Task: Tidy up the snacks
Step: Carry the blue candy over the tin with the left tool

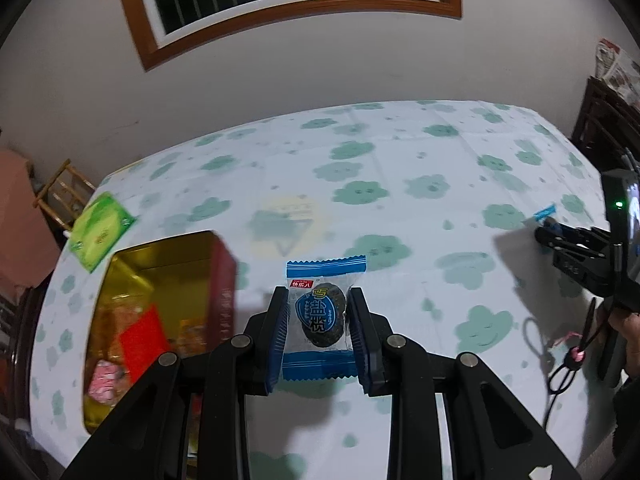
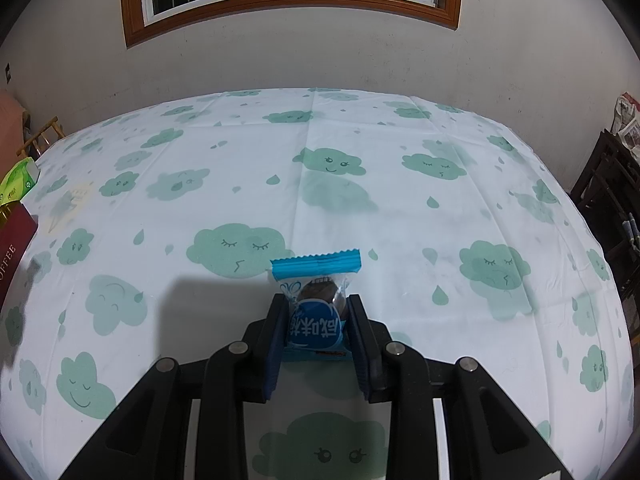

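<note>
Tongs on both sides are loaded: the left tongs [image 1: 319, 330] pinch a blue-and-clear plastic snack packet [image 1: 323, 316] by its 2 side edges, and the right tongs [image 2: 318, 330] pinch a second blue-and-clear snack packet [image 2: 316, 312] the same way. Beneath them spreads the white cloud-print cloth surface [image 2: 360, 200]. Seen from the left wrist, the open gold-lined, maroon-walled rectangular tin [image 1: 160, 300] lies at about 9 o'clock, just beside that packet, its long axis running 12 to 6. From the right wrist only its maroon wall [image 2: 14, 248] shows, far off at 9 o'clock. I judge the left tongs nearer, needing a short sideways carry over the wall. Each packet's long axis points to 12.
</note>
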Demonstrator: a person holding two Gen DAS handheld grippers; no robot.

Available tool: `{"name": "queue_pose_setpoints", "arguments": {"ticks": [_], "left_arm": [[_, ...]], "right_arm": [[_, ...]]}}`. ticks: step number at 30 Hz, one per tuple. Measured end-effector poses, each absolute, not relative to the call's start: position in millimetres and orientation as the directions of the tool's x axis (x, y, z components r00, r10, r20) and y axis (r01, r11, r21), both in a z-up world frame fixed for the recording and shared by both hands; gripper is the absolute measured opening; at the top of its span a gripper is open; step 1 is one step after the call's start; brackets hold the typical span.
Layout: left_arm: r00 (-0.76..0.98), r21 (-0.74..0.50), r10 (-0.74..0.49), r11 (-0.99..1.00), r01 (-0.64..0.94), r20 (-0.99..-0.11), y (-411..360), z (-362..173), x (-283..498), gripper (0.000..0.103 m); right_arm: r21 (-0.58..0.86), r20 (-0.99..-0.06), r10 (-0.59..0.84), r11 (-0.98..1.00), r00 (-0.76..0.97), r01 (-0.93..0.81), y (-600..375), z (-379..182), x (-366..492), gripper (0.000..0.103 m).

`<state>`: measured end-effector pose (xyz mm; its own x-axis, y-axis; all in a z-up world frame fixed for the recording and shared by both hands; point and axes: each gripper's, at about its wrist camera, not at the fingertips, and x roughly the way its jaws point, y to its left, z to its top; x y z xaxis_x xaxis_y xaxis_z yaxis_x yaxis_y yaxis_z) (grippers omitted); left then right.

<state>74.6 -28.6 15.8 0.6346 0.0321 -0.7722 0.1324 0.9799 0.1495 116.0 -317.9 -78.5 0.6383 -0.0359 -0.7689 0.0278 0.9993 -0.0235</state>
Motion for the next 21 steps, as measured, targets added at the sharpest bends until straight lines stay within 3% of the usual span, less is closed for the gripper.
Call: {"name": "queue_pose_setpoints", "arguments": {"ticks": [10, 21], "left_arm": [[0.64, 0.163, 0.083, 0.984, 0.068, -0.764, 27.7, 28.3, 71.1, 0.026], [0.587, 0.089, 0.095, 0.995, -0.038, -0.804, 126.5, 29.7, 75.8, 0.026]], "right_arm": [[-0.023, -0.769, -0.036, 0.999, 0.638, 0.028, -317.6, -78.3, 115.9, 0.03], [-0.024, -0.769, -0.036, 0.999, 0.638, 0.028, -317.4, -78.2, 115.9, 0.03]]}}
